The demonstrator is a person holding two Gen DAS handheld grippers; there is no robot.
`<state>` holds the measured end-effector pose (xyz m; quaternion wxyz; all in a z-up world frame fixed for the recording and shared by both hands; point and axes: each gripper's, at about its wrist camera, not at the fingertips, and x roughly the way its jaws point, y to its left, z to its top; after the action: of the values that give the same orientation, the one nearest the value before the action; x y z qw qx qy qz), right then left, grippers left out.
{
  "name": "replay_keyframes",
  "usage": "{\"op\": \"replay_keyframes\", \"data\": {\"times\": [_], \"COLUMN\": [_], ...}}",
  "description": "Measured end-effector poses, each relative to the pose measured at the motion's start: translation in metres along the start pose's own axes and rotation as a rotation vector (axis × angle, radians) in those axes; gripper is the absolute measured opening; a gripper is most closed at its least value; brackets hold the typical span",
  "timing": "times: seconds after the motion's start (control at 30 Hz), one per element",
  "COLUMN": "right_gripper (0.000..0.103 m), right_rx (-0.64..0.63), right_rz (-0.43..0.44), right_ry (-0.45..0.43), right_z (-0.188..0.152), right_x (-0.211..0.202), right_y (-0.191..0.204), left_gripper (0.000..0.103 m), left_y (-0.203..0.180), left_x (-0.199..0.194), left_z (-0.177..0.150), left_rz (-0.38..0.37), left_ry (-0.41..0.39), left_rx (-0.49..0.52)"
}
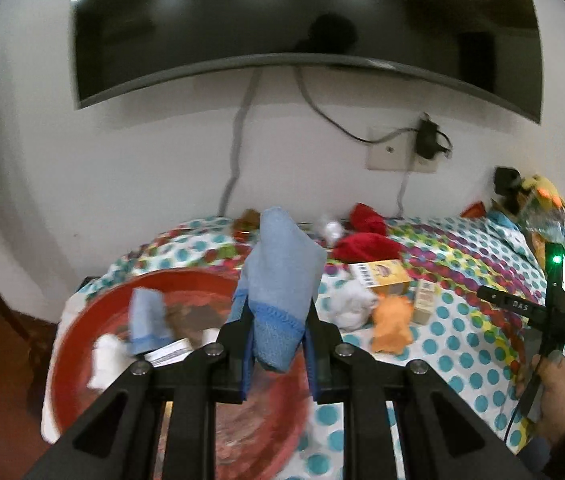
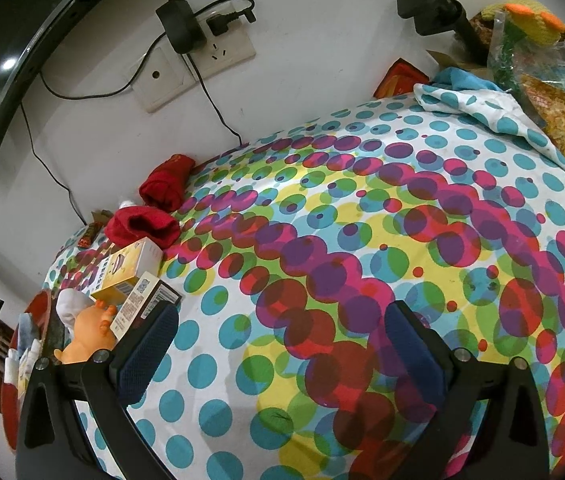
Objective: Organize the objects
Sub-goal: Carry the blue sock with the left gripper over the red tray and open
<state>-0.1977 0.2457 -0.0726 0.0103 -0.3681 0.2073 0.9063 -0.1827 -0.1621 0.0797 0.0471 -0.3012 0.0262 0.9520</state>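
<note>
My left gripper (image 1: 278,344) is shut on a light blue cloth (image 1: 282,276) and holds it upright above the right rim of a red basin (image 1: 82,320). The basin holds another blue cloth (image 1: 148,322), a white sock (image 1: 104,360) and a small box. My right gripper (image 2: 278,348) is open and empty over the dotted tablecloth (image 2: 362,220). Left of it lie an orange toy (image 2: 86,340), a white sock (image 2: 70,304), a yellow box (image 2: 130,270), a small carton (image 2: 142,304) and two red cloths (image 2: 142,226).
A TV (image 1: 302,20) hangs on the white wall above the table. A wall socket (image 2: 202,60) with cables sits behind. A pile of bags and a knitted toy (image 2: 542,40) fills the back right corner. The table's left edge drops to a wooden floor.
</note>
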Motion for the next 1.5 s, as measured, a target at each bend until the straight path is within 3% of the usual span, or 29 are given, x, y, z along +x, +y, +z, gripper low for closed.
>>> {"op": "replay_keyframes", "data": {"times": [0.3,0.53,1.07,1.17,1.5], "right_gripper": [0.103,0.103,0.103,0.103,0.103], "right_rx": [-0.006,-0.006,-0.007,-0.009,-0.011], "right_rz": [0.001,0.0,-0.001,-0.003,-0.003], "right_ry": [0.004,0.004,0.01,0.01,0.009], "right_z": [-0.001,-0.001,-0.001,-0.001,-0.002], "right_x": [0.002,0.002,0.002,0.002,0.003], "right_y": [0.002,0.002,0.003,0.004,0.003], "left_gripper": [0.02,0.02,0.02,0.02,0.02], "left_y": [0.111,0.166,0.18,0.181,0.204], "left_x": [-0.022,-0.022,0.025,0.034,0.091], "left_z": [-0.038,-0.079,-0.108,-0.103,-0.056], "left_rz": [0.157,0.261,0.345,0.382,0.391], "left_ry": [0.055,0.111,0.205,0.2,0.267], "left_rx": [-0.117,-0.198,-0.252,-0.252,-0.327]}}
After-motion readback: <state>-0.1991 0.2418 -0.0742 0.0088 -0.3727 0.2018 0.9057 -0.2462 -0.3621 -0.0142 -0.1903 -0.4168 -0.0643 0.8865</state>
